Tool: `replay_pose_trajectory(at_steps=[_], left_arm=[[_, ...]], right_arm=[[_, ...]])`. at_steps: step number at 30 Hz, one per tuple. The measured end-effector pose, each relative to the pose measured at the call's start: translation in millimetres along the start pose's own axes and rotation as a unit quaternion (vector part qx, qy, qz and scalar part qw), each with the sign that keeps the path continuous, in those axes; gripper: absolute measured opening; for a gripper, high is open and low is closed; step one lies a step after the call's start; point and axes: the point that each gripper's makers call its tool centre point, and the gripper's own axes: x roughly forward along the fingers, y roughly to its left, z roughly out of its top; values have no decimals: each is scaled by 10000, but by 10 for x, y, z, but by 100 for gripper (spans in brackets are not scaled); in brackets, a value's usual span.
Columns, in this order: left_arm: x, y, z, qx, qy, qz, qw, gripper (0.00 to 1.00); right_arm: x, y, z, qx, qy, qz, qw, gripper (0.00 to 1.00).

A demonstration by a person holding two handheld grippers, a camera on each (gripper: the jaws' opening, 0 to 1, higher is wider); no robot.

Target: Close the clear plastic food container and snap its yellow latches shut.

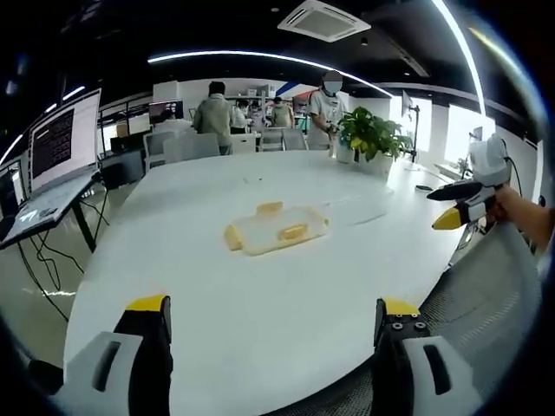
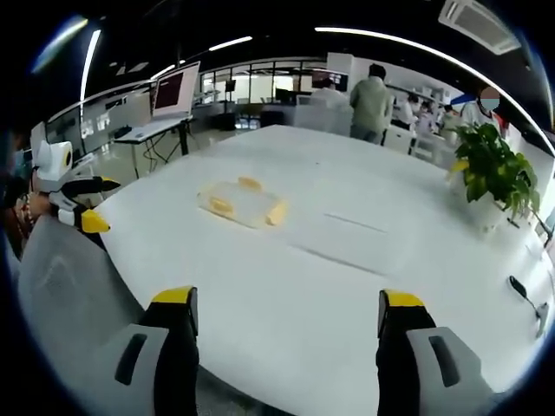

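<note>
On the white round desk (image 1: pixel 217 286), at 12 o'clock, we see the clear plastic food container with yellow latches (image 1: pixel 276 229) lying untouched; left gripper (image 1: pixel 273 316) and right gripper (image 2: pixel 286 312) jaws wide apart, empty, poised for approach.

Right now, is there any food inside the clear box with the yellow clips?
The clear plastic container lies on the white table, lid on top. No food shows through it, but it is far off and hazy, so small contents cannot be ruled out.

No text can be read — the monitor (image 1: pixel 65 139) lines blur.
</note>
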Motion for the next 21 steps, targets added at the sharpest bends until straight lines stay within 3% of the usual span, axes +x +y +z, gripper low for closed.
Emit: replay_pose_trajectory(at_steps=[9, 11, 14, 18, 21], left_arm=[[8, -20, 1, 2, 31, -58, 10000, 97], [27, -111, -13, -42, 103, -330, 9994, 99], [70, -125, -38, 104, 255, -401, 9988, 99], [124, -146, -7, 0, 312, -638, 9975, 99], [197, -46, -11, 306, 501, -545, 9968, 99]], right_arm=[[9, 0, -5, 27, 21, 39, 10000, 79], [13, 5, 12, -6, -5, 71, 10000, 77], [32, 58, 20, 5, 55, 241, 9997, 79], [76, 94, 29, -147, 145, 362, 9991, 82], [120, 114, 38, -299, 230, 479, 9981, 81]])
